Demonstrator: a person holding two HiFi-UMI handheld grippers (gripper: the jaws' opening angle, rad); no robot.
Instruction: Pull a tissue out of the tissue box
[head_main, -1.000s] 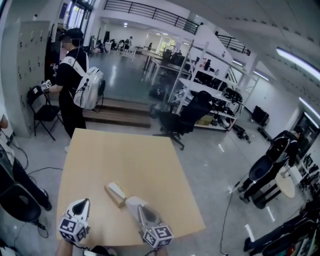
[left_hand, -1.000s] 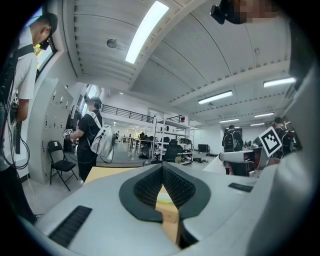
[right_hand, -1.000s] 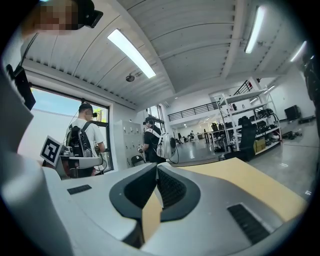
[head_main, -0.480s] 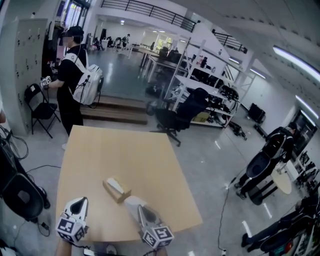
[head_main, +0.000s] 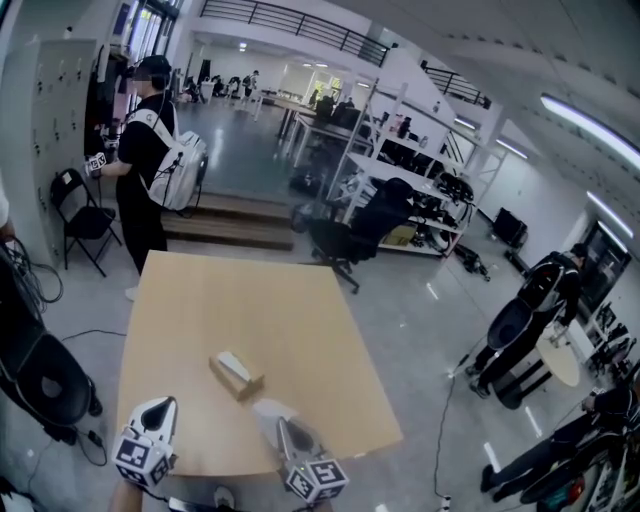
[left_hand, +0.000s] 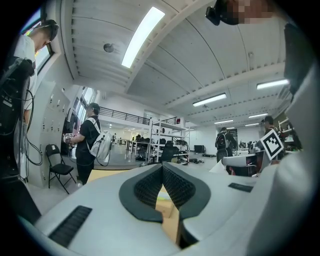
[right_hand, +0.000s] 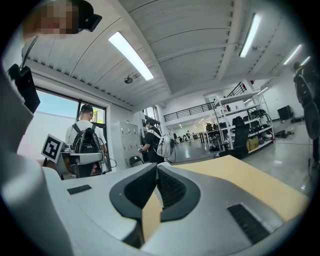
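Peeking beyond right hand-held gripper (head_main: 282, 424), seemingly pinched tissue (head_main: 266, 408), partly hidden.

Large open hall. Glossy grey concrete floor (head_main: 420, 340) runs from centre to right of the head view and catches reflections. Pale square wooden counter (head_main: 250, 300) sits lower centre. Grey metal lockers (head_main: 55, 130) line the left edge, with a black folding chair (head_main: 85, 215) just beside them. A person in black with a white backpack (head_main: 150, 170) stands near. Low brown wooden step (head_main: 235, 225) lies past the counter's far edge. Black office chair (head_main: 355, 235) and white metal shelving racks (head_main: 420, 180) stand centre right. Black-railed mezzanine (head_main: 290, 22) crosses the top. Long ceiling strip lights (head_main: 590, 118) glow upper right.
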